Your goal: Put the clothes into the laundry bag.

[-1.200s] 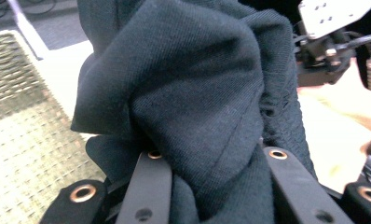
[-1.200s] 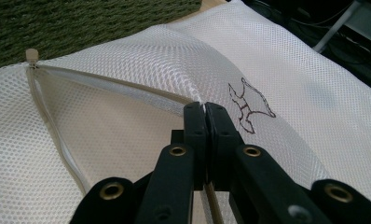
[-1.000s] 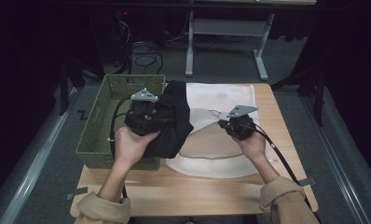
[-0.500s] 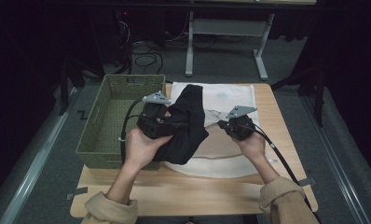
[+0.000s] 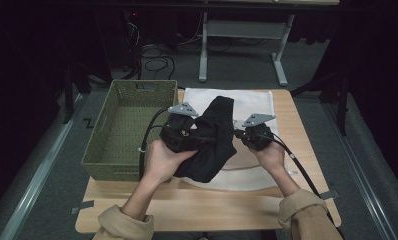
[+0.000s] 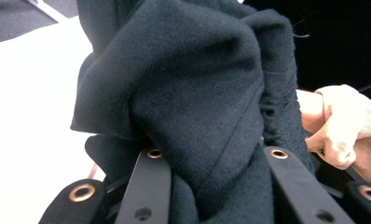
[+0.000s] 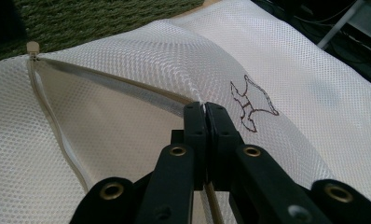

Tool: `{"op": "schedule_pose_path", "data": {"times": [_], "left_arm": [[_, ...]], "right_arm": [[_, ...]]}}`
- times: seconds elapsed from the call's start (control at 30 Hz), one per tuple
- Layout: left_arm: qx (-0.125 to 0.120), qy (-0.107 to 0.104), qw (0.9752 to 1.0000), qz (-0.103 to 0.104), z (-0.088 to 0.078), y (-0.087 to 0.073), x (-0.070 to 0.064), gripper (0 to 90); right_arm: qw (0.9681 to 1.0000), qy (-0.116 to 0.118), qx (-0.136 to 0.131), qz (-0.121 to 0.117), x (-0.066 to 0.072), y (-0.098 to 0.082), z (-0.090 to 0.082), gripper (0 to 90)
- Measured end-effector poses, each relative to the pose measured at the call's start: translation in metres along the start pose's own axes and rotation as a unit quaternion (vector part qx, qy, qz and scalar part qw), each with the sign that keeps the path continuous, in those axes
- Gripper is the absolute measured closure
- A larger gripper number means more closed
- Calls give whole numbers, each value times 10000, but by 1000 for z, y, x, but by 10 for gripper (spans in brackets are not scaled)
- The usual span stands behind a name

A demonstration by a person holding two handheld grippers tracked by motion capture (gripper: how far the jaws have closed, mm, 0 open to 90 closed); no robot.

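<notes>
I have the black garment [image 5: 212,137] bunched between my left gripper's [image 5: 189,132] jaws, clamped and lifted over the white mesh laundry bag [image 5: 257,102] lying on the table [image 5: 187,205]. My right gripper [image 7: 205,109] has its jaws pressed together on the bag's zipper edge. The green basket [image 5: 127,125] sits just beside the bag.
</notes>
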State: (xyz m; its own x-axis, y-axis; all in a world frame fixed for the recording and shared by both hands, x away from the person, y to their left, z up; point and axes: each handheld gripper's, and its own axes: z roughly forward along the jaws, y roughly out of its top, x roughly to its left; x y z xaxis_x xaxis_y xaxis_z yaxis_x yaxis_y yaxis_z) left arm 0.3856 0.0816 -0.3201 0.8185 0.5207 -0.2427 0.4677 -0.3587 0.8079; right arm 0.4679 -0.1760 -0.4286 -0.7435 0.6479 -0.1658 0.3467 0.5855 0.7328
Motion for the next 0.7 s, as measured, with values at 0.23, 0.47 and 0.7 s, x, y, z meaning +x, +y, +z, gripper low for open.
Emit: {"op": "schedule_pose_path", "data": {"times": [0.23, 0.47, 0.7], "left_arm": [[213, 118, 9996, 124, 19, -1, -5, 736], [358, 131, 9993, 26, 34, -15, 2, 735], [454, 155, 9988, -36, 47, -28, 6, 735]], "right_arm": [[10000, -5, -30, -34, 0, 0, -1, 892], [10000, 11, 10, -48, 0, 0, 0, 891], [10000, 10, -46, -31, 1, -1, 2, 892]]}}
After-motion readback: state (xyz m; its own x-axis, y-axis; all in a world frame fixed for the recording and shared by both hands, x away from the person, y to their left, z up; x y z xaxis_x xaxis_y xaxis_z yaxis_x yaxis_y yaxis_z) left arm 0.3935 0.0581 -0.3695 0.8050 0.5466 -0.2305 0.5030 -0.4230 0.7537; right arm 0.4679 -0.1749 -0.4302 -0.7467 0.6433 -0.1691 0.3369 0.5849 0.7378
